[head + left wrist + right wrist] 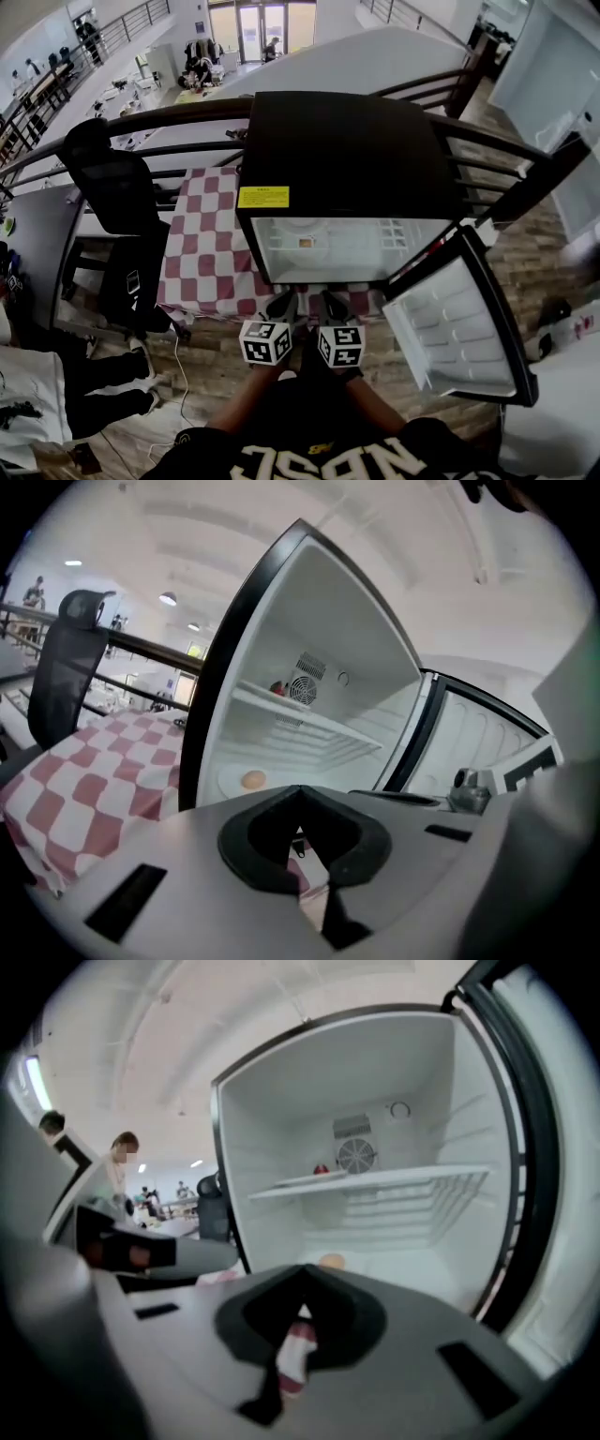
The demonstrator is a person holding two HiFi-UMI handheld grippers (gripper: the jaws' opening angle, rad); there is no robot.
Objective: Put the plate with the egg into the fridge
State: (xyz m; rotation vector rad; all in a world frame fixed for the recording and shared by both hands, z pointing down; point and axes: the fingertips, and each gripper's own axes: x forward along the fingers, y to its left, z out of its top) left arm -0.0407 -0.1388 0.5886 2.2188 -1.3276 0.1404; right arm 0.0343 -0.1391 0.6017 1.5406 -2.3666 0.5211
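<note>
Railings (141, 122) fence off this upper landing, with an open office floor far below and a black office chair (108, 187) parked to the left. Against the rail stands a bench under a red-and-white checked cloth (202, 244), and on it sits the small black fridge (347, 159), its door (455, 323) swung wide to the right. From where I sit, the main job looks done. The plate (230, 785) lies flat on the fridge floor, toward the left side, under the wire shelf (375, 1180), and the egg (253, 779) rests on it. A small red item (277, 687) sits on that shelf by the fan grille; I cannot tell what it is. My left claw (299, 803) has its jaws pressed together with nothing between them, only checked cloth showing beyond. My right claw (302, 1283) is the same, jaws together and empty. In the head view both hang side by side just outside the opening, clear of the plate and touching neither fridge nor door. I judge that nothing of the placement is left. The one loose end is the open door: the task does not ask for it, but pushing it shut from its outer edge would be the natural finish.
</note>
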